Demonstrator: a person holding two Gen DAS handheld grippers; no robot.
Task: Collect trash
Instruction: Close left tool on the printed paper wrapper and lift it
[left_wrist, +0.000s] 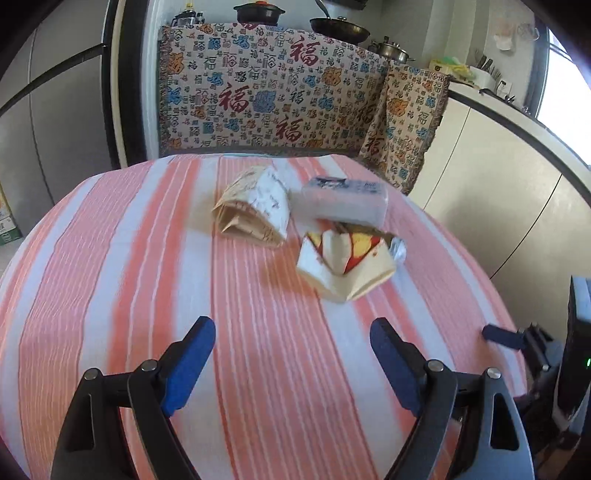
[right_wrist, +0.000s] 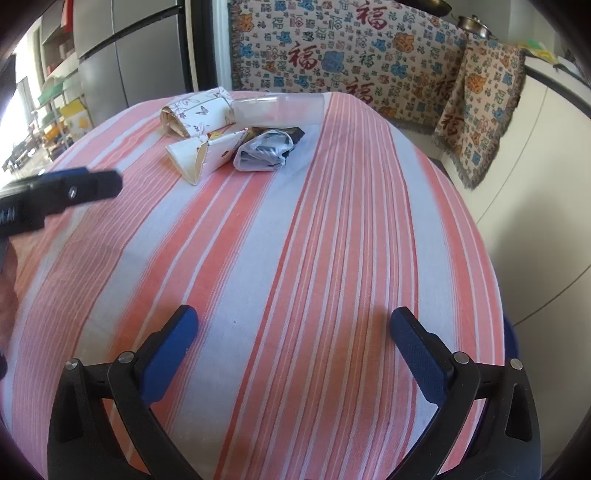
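Left gripper (left_wrist: 292, 338) and right gripper (right_wrist: 294, 326): jaws wide, nothing between — poised for a pickup. Trash pile (right_wrist: 236, 129) clustered at far end of striped table (right_wrist: 332, 258), well apart from both.

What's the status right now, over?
Left gripper and right gripper open, empty. Trash pile untouched on far side of striped tablecloth. Nothing in the way.
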